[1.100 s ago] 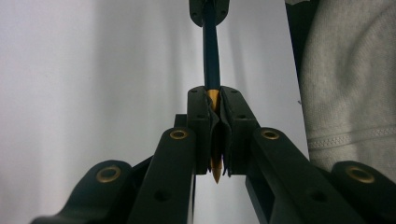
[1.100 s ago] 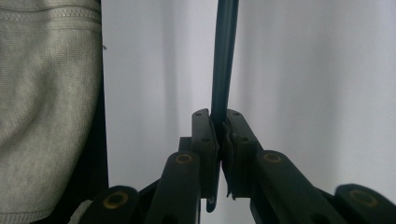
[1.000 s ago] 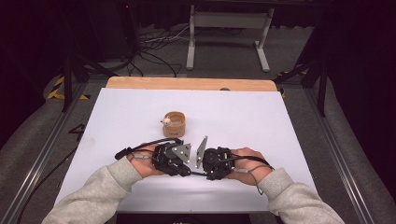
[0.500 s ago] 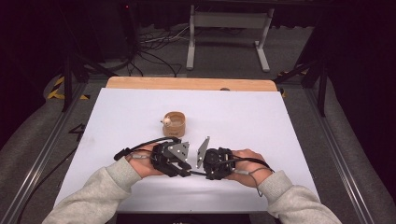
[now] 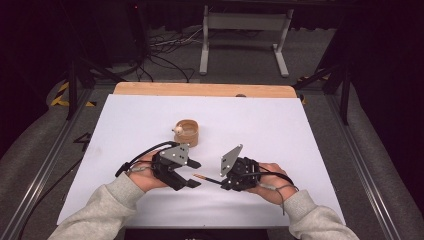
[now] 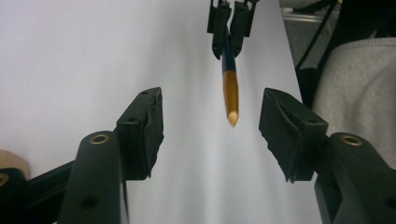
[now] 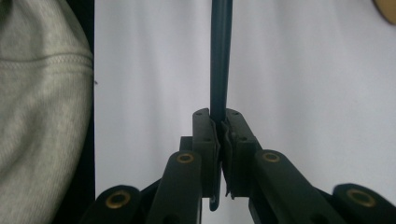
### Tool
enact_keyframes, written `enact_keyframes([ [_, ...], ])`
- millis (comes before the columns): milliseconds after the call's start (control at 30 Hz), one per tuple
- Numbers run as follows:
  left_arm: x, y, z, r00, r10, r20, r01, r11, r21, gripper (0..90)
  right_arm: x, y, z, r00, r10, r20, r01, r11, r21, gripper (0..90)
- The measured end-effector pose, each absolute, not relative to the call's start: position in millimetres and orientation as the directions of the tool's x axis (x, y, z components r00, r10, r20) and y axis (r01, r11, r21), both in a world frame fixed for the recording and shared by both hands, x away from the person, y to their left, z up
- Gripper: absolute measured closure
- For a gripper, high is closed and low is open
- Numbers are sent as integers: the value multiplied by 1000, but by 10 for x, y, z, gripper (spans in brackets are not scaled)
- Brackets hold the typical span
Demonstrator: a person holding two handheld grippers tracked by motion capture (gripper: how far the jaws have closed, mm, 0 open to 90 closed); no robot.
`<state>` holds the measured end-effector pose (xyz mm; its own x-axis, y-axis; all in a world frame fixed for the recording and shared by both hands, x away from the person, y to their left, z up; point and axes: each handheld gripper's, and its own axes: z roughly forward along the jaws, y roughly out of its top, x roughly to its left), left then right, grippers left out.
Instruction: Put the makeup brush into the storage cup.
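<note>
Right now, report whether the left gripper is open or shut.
Open: the left gripper has its jaws spread wide, with the pencil tip pointing into the gap, untouched.

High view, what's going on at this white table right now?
A person holds a gripper in each hand over the white table. The right gripper is shut on a dark pencil, its tan tip pointing at the left gripper, whose jaws stand open and apart from the tip. A small round wooden holder sits farther back, untouched.
</note>
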<state>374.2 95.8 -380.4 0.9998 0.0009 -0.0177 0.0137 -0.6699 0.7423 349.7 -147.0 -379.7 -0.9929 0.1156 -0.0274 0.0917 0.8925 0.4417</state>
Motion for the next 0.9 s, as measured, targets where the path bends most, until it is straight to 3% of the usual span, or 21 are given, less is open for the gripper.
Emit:
enact_keyframes([
  [900, 3768, 1216, -3938, 994, 101, -49, 92, -488, 868, 322, 3498, -1719, -3946, -973, 231, -11, 138, 619, 773, 850],
])
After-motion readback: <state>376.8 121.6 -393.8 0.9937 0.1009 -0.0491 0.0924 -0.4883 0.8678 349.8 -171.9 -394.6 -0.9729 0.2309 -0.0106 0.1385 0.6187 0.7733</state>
